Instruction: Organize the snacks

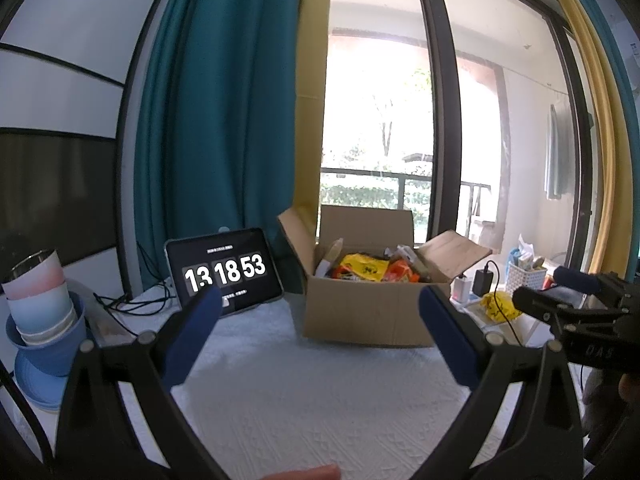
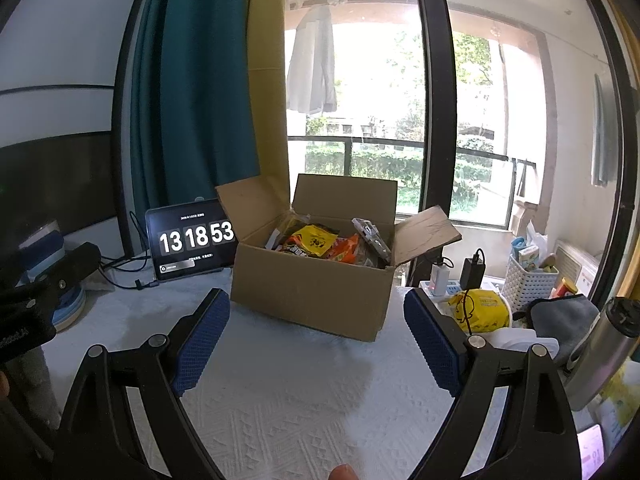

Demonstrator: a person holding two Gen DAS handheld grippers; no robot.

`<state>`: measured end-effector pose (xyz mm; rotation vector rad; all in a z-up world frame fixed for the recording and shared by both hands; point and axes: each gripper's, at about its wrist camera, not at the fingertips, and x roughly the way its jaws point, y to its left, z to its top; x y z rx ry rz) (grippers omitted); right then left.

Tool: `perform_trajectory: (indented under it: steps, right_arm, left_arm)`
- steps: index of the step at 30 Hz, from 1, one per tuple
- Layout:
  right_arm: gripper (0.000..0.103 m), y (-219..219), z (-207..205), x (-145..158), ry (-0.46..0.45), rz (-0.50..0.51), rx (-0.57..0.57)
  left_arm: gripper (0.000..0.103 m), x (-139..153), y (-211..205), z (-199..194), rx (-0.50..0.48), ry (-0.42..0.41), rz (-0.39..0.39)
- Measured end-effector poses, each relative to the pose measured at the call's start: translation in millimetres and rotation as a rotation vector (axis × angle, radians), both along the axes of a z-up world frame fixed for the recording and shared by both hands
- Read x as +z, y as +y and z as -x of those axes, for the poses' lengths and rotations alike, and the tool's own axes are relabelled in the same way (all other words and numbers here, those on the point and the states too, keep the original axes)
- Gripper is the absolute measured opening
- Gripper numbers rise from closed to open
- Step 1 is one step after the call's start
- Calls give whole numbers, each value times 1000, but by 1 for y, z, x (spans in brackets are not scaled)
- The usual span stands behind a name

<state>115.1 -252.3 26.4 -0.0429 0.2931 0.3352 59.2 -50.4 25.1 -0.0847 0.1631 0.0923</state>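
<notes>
Centrally on the white-covered bench (image 2: 288, 400): one cardboard box (image 2: 316, 288), flaps up, holding the snack packets (image 2: 320, 245), yellow and orange among them. Left claw (image 1: 320, 312): released, empty, held above the bench short of the box. Right claw (image 2: 316, 316): released, empty, likewise. Left of box: tablet (image 2: 188, 240) showing 13 18 53. Right of box: white basket (image 2: 526, 284) and yellow packet (image 2: 480, 310).

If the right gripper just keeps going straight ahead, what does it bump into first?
Probably the cardboard box. The right gripper is open, pointing at the box's front wall, with only bare white tablecloth between. Exact depth is hard to judge.
</notes>
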Motion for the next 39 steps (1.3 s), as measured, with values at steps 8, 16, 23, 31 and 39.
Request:
perform_trajectory:
  steps: [8,16,23,31,39]
  right_arm:
    - [91,-1,-1,0,2,-2,2]
    - [91,-3,-4,1,3,-5,-6]
    - [91,-2,-6,1,7,-5,-4]
    - [91,-3,-7,1,14,-2,-12]
    - [91,-4,-8,0,17,-4,-22]
  left_arm:
    - [100,1,-1,-1,1,-4,-5]
    - [100,1,-1,-3,4,-6,-8]
    - [100,3,-3,-10,-9,5,-8]
    - [100,4,-9,-13,-27,1,-14]
    - [100,5,-9,-17,-38,10,-8]
